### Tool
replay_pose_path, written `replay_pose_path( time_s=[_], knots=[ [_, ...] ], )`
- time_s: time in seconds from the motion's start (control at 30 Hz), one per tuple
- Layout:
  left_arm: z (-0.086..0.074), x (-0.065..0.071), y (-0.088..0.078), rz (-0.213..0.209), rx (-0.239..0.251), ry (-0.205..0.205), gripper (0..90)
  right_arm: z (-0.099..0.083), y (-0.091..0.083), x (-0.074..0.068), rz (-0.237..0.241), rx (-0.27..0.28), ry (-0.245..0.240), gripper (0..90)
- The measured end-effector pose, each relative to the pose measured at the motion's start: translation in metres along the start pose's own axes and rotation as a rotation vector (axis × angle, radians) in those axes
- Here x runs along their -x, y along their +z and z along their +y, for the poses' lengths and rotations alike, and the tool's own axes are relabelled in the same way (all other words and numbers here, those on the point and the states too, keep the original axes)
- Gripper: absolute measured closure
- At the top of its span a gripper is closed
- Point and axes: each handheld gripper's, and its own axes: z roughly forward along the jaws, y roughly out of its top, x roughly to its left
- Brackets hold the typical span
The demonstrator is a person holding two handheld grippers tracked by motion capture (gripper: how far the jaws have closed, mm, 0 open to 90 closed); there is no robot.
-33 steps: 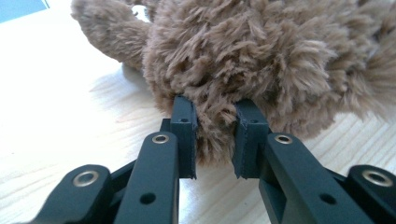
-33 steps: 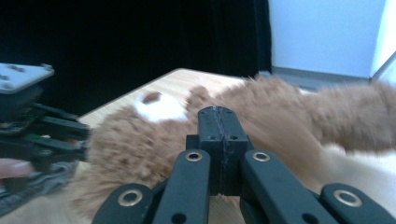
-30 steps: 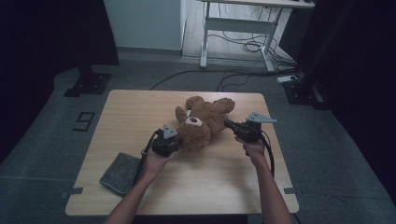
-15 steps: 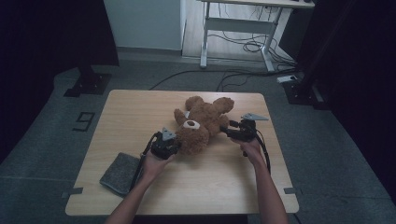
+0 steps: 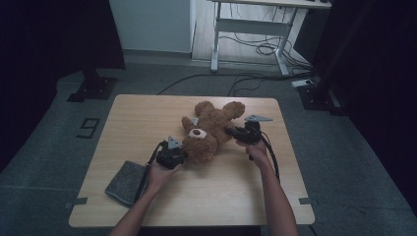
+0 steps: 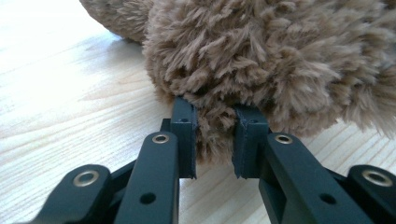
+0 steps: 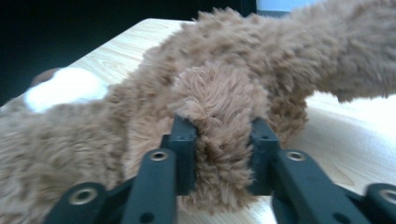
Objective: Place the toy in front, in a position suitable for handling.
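So there's a brown teddy bear (image 5: 211, 129) lying on its back around the middle of the light wooden table (image 5: 147, 113), head toward the near side, legs pointing to the far right. Its white muzzle faces up.

The left claw (image 5: 183, 153) sits at the near left of the bear, right against its head. In the left gripper view the two black jaws are pinching a tuft of fluffy fur at the edge of the bear (image 6: 261, 56), with plush squeezed between the pads and the table right under it.

The right claw (image 5: 230, 131) comes in from the right side and meets the bear's body at about the middle. In the right gripper view its jaws have just been closing and now clamp a rounded furry limb of the bear (image 7: 219, 102), fur bulging out above and below the pads. Can't tell for sure if it's an arm or a leg.

A folded grey cloth (image 5: 126, 182) lies near the near left corner of the table, just beside the person's left forearm and well apart from the bear.
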Motion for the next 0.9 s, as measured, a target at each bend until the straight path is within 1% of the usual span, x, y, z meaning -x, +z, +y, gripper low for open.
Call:
replay_pose_path(
  time_s=[0.1, 0.2, 0.27, 0.43, 0.5, 0.67, 0.8, 0.9],
  knots=[
    [0.003, 0.001, -0.002, 0.003, 0.013, -0.001, 73.2, 0.005, -0.009, -0.007, 0.017, 0.048, -0.023, 75.7],
    [0.007, 0.004, -0.002, 0.011, 0.016, 0.003, 73.6, 0.010, -0.018, -0.020, 0.036, 0.095, -0.059, 77.1],
    [0.008, 0.002, -0.002, 0.016, 0.017, -0.004, 74.1, 0.013, -0.023, -0.029, 0.043, 0.123, -0.079, 77.5],
    [0.011, -0.007, -0.006, 0.029, 0.031, -0.026, 75.4, 0.017, -0.031, -0.047, 0.090, 0.155, -0.121, 77.6],
    [0.013, -0.010, -0.007, 0.030, 0.033, -0.035, 75.8, 0.018, -0.033, -0.053, 0.106, 0.163, -0.128, 77.7],
    [0.019, -0.016, -0.010, 0.025, 0.045, -0.049, 76.4, 0.023, -0.036, -0.066, 0.117, 0.192, -0.155, 77.8],
    [0.024, -0.016, -0.011, 0.019, 0.058, -0.053, 76.7, 0.031, -0.041, -0.078, 0.139, 0.229, -0.171, 77.9],
    [0.027, -0.015, -0.012, 0.017, 0.061, -0.051, 76.8, 0.037, -0.044, -0.086, 0.156, 0.236, -0.189, 77.9]
  ],
)
